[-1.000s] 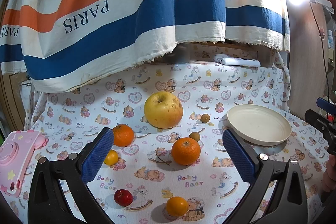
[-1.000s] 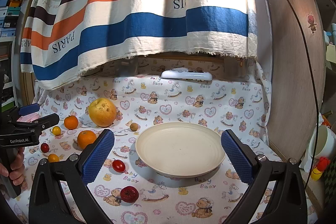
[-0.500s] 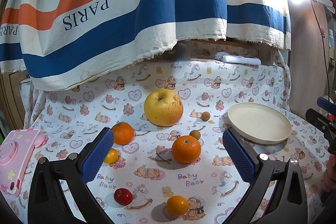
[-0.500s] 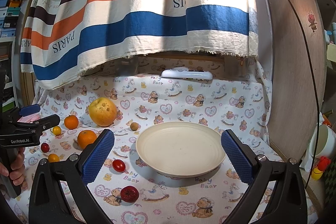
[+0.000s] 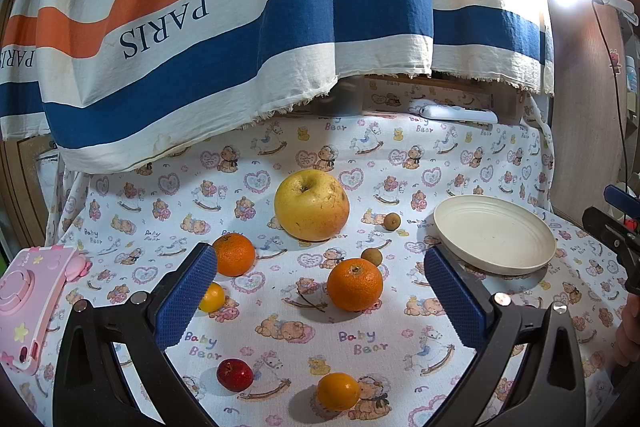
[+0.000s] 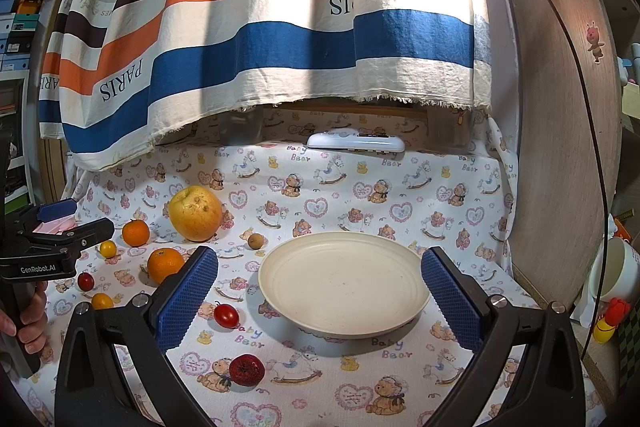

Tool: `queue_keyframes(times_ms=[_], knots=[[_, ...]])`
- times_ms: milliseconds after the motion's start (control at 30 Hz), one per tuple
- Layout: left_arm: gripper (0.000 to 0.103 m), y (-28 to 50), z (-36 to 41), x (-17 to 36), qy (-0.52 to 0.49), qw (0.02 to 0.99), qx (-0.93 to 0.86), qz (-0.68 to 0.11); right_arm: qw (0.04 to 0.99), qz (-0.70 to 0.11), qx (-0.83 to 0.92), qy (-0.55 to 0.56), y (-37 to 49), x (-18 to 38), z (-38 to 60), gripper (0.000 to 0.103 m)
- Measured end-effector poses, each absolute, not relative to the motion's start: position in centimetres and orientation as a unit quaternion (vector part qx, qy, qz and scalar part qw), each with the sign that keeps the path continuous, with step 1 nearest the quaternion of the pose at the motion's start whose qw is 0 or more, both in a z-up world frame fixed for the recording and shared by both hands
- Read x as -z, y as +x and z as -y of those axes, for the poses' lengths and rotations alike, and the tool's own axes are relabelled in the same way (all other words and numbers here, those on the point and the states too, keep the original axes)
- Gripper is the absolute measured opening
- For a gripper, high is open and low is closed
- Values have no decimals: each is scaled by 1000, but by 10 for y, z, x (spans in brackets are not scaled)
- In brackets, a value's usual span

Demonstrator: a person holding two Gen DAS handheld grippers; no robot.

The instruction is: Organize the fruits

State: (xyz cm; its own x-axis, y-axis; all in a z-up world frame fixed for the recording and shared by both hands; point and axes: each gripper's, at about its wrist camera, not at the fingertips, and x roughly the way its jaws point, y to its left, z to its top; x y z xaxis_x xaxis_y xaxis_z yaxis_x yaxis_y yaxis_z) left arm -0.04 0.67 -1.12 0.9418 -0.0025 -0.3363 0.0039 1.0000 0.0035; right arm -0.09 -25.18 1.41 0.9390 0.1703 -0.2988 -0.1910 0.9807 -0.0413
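Left wrist view: left claw (image 5: pixel 320 291) spread wide, empty, over worktop (image 5: pixel 500 319) under bear-print cloth. Fruit: one big yellow apple (image 5: pixel 311 205), dimpled top; two oranges (image 5: pixel 354 284), three small fruit, two brown longans. One round ribbed cream plate (image 5: pixel 494 234), bare, right of fruit.

Right wrist view: right claw (image 6: pixel 319 293) also spread, empty, plate between its textured blue pads (image 6: pixel 188 297). Two red fruit just beside plate: smooth tomato (image 6: pixel 226 315), rough berry (image 6: pixel 247 369).

left wrist cam: low over the table's left side, looking forward at the back curtain (image 5: pixel 240 27), close to the oranges | right wrist cam: further right, same heading, plate (image 6: pixel 344 283) up close | both catch plate, apple (image 5: pixel 311 205), curtain
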Motion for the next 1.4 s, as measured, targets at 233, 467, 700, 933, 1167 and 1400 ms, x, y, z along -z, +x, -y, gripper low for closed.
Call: queue_keyframes(times_ms=[233,467,700,933,1167,1400], knots=[[103,13,-13,17,-3,975,-5,-223,968,-211,-131,21,16,-8,264,102],[103,23,-19,20,-2,962,-20,-272,913,-318,-238,94,45,10,270,95],[103,30,-41,19,-45,950,-25,-309,895,-373,-246,-13,44,37,229,81],[103,46,-51,30,-47,915,1,-401,876,-409,-254,-23,45,47,225,73],[97,43,-43,30,-46,910,26,-411,868,-430,-244,-49,48,54,217,56],[93,41,-32,27,-4,916,35,-398,864,-445,-231,-42,53,59,220,30]])
